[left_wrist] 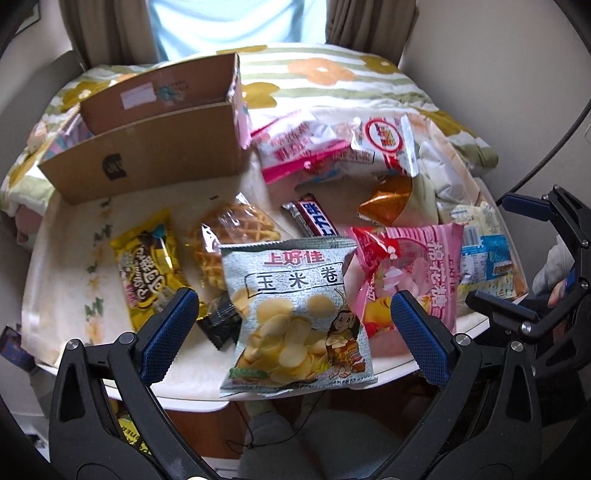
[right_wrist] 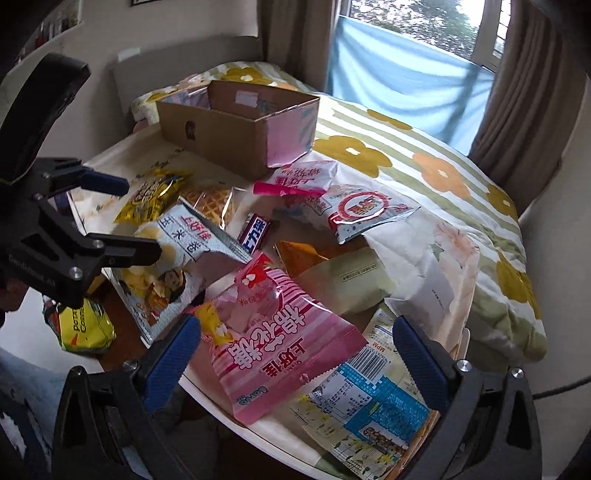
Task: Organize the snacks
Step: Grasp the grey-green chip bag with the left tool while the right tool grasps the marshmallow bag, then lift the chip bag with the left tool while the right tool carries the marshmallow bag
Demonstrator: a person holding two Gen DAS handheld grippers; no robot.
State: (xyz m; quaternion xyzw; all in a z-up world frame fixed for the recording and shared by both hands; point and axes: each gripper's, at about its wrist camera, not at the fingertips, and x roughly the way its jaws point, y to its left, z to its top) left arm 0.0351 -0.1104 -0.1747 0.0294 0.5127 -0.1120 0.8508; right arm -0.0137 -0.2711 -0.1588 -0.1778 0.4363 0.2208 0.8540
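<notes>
Grey-green crinkly foil corn-chip bag (left_wrist: 299, 317) lies flat at the white surface (left_wrist: 66, 295) front edge, long axis toward the brown cardboard box (left_wrist: 147, 162), between wide-open empty left gripper (left_wrist: 295, 328); right gripper (right_wrist: 295, 354) likewise open, straddling pink glossy marshmallow bag (right_wrist: 280, 339).

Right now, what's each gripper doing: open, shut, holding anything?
Left gripper: open, empty, jaws either side of the corn chips bag, not gripping.
Right gripper: open, empty, above the pink marshmallow bag.

bed (right_wrist: 461, 192) – floral striped cover | brown curtains (right_wrist: 524, 85) | window (right_wrist: 417, 33) – daylight | pale walls (left_wrist: 480, 48)
</notes>
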